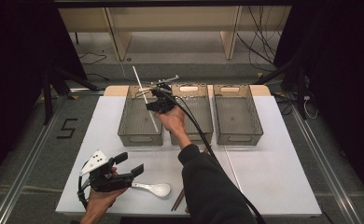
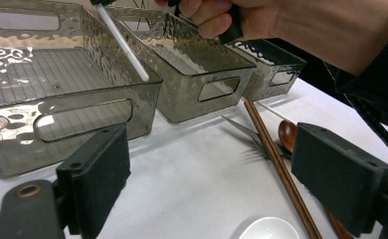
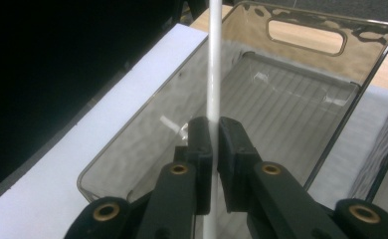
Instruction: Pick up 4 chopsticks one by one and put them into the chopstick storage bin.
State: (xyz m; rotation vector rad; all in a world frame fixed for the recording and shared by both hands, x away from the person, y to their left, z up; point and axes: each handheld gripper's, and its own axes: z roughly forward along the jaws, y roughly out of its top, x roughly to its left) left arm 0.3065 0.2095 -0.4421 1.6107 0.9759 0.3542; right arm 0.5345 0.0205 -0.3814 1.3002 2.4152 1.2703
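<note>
The white chopstick point(image 3: 213, 74) hangs tilted over the leftmost bin point(image 1: 124, 122), clamped between the pads of the right claw point(image 1: 157, 103), its lower end inside the bin's walls but seemingly not yet laid down. All three bins look bare, so the sorting has barely begun. Left on the bench point(image 1: 273, 177) are a white spoon point(image 1: 155, 188), brown chopsticks point(image 2: 276, 164), a wooden spoon point(image 2: 287, 135) and what looks like a metal piece beside them. The left claw point(image 1: 126, 166) waits above the white spoon, jaws apart and holding nothing.
</note>
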